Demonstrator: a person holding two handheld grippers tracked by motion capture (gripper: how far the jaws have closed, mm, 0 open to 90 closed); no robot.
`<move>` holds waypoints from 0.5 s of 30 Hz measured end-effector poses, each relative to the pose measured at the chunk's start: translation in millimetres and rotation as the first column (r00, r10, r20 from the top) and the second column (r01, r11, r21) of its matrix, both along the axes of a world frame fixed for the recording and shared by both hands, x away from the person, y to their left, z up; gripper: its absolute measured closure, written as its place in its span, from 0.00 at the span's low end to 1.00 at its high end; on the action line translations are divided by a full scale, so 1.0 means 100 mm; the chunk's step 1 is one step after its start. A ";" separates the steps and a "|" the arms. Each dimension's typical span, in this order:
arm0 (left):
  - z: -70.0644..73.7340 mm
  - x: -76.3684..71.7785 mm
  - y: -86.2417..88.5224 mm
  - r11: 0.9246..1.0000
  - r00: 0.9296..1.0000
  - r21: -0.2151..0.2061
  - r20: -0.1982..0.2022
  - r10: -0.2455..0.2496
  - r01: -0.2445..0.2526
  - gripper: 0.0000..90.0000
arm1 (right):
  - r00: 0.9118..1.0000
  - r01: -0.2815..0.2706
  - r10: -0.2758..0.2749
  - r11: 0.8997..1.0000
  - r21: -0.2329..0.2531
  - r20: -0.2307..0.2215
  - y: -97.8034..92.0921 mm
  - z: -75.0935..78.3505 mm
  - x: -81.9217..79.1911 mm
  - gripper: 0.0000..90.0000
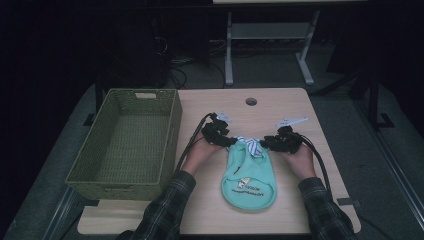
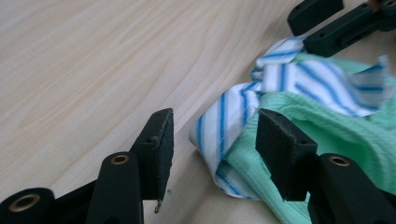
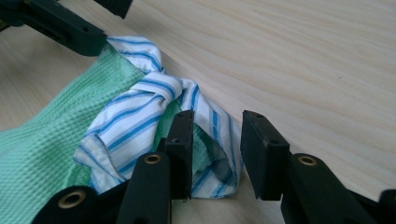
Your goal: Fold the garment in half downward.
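A mint-green bib (image 1: 250, 180) with a printed logo lies flat on the wooden table, its blue-and-white striped ties (image 1: 251, 145) knotted at the neck end. My left gripper (image 1: 235, 141) comes at the knot from the left and my right gripper (image 1: 264, 143) from the right. In the left gripper view the left gripper (image 2: 215, 140) is open, with a striped tie loop (image 2: 219, 126) lying between its pads. In the right gripper view the right gripper (image 3: 217, 144) is open too, straddling another striped loop (image 3: 219, 158) beside the knot (image 3: 161, 91).
A green woven basket (image 1: 142, 92) stands on the left side of the table (image 1: 290, 105), a little left of my left hand. A round hole (image 1: 251, 101) marks the table's far edge. Beyond it stand a desk's legs (image 1: 229, 50) and cables on the floor.
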State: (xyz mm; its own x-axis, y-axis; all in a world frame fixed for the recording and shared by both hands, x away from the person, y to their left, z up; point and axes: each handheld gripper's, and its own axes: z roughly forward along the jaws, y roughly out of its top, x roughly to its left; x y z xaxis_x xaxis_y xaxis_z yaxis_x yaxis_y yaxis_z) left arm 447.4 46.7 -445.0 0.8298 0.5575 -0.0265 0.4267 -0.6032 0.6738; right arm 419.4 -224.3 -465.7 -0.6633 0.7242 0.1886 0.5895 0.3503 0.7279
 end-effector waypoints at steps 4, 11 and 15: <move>-0.08 0.05 0.00 1.000 1.000 0.017 -0.015 0.008 -0.008 0.53 | 1.000 -0.013 0.013 0.999 -0.030 0.003 0.03 -0.07 0.01 0.73; -0.18 0.10 0.00 0.999 1.000 0.049 -0.030 -0.002 0.003 0.54 | 0.999 -0.035 0.037 0.997 -0.070 0.033 0.05 -0.09 -0.01 0.78; -0.19 0.10 0.00 0.999 1.000 0.042 -0.024 -0.008 0.009 0.56 | 0.998 -0.038 0.041 0.996 -0.077 0.043 0.06 -0.10 -0.03 0.81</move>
